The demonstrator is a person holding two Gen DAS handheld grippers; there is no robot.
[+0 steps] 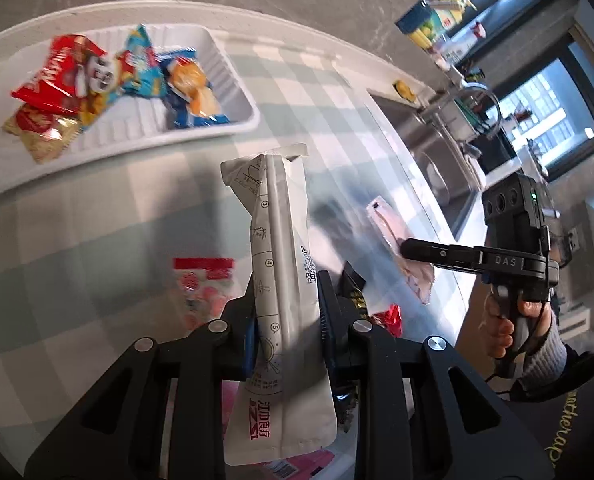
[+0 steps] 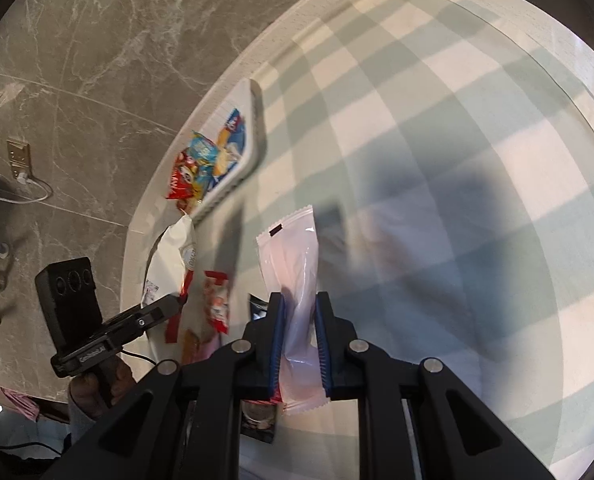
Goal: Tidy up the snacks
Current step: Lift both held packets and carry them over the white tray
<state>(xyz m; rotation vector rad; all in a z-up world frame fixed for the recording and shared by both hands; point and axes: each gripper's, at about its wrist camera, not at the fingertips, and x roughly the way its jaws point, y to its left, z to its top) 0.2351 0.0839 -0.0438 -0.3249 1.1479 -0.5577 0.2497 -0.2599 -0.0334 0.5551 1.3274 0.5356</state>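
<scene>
Both hand-held grippers clenched on snack packs, lifted off the bench.

Left hand-held gripper (image 1: 285, 320) grasps a tall white pouch (image 1: 283, 280) w/ printed diagrams, held upright btwn the blue pads. Right hand-held gripper (image 2: 300, 334) grips a pale pink wrapper (image 2: 293, 280), pinched near its lower half, top end free above the checked cloth (image 2: 437, 160). Below/near left gripper: red-topped candy bag (image 1: 203, 280), black pack and red wrapper partly hidden. Farther out, white tray (image 1: 233, 92) on the bench holds red, blue & orange snack bags (image 1: 109, 76). Sink (image 1: 437, 152) at far right; marble floor beyond bench edge.
</scene>
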